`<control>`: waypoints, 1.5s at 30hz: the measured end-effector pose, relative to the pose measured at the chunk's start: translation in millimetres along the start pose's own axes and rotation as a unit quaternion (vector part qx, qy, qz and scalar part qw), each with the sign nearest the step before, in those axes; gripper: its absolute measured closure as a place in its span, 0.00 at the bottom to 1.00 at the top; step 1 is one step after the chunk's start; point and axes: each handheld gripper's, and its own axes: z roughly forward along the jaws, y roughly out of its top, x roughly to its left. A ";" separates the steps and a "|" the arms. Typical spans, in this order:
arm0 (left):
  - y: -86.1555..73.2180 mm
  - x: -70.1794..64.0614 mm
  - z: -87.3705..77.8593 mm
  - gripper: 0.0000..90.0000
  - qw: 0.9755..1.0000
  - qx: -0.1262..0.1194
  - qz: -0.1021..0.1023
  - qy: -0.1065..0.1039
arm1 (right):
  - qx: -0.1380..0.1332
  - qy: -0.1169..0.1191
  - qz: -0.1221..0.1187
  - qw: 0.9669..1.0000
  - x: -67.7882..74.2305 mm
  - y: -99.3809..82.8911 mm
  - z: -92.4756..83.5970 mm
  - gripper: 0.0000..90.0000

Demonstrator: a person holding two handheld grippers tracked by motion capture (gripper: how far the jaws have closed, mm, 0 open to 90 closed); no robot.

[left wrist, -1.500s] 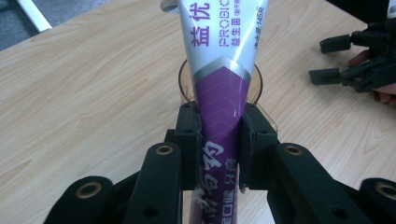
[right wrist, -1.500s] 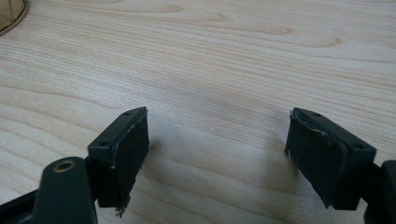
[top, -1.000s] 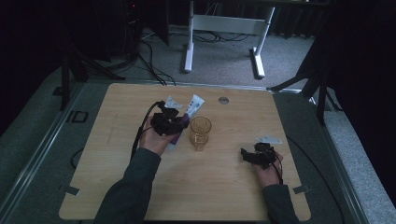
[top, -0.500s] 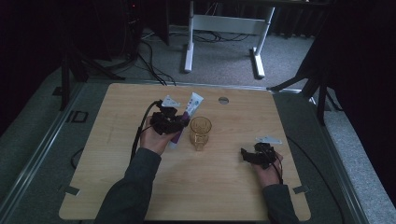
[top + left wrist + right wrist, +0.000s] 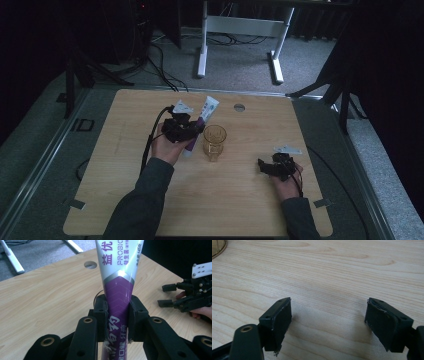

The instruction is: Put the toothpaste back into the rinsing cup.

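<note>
Tube (image 5: pixel 119 287) clamped in left gripper (image 5: pixel 117 320) beside glass (image 5: pixel 214 138).
Held mid-body, likely to go into the glass; right gripper (image 5: pixel 328 325) rests open and empty on surface (image 5: pixel 337 270).

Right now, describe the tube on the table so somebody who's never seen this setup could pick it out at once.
Start at the wooden table and find the amber glass cup near its middle. Just left of the cup, the left gripper is shut on a toothpaste tube. It is the lone long, flat thing there, white at the wide end and purple toward the jaws, with printed lettering.
</note>
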 end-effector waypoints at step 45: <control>12.4 -2.4 7.4 0.81 0.998 -0.059 -0.010 0.000 | 0.000 0.000 0.000 1.000 0.0 0.0 0.0 0.23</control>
